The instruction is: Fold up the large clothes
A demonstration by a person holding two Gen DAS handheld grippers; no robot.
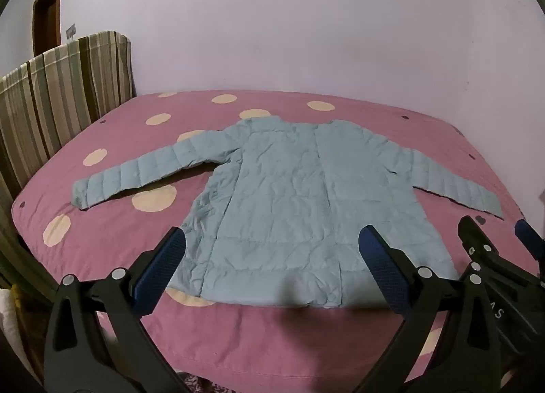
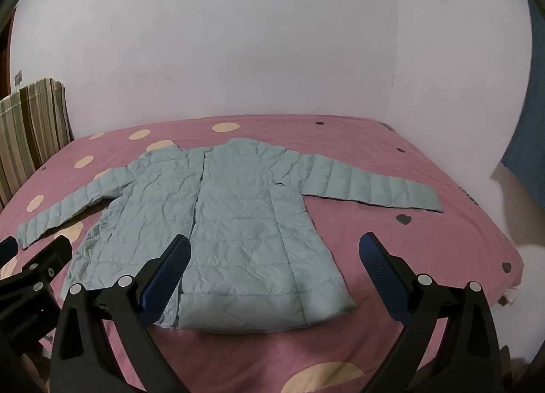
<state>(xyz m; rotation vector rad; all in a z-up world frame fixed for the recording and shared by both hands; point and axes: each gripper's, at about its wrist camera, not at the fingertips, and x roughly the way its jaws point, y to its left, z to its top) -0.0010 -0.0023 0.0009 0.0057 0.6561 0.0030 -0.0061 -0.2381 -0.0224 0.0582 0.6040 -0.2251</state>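
Observation:
A light blue quilted jacket (image 1: 279, 202) lies flat on the pink bed (image 1: 112, 232), collar at the far side, hem near me, both sleeves spread out to the sides. It also shows in the right wrist view (image 2: 231, 219). My left gripper (image 1: 272, 239) is open and empty, held above the hem. My right gripper (image 2: 272, 243) is open and empty, above the hem's right part. The right gripper also shows at the right edge of the left wrist view (image 1: 494, 232). The left gripper shows at the left edge of the right wrist view (image 2: 30, 263).
The pink sheet has cream dots and small dark hearts (image 2: 403, 219). A striped headboard cover (image 1: 58, 100) stands at the bed's left. A plain wall runs behind the bed. A brown door (image 1: 47, 14) is at the far left. A blue cloth (image 2: 531, 140) hangs at the right.

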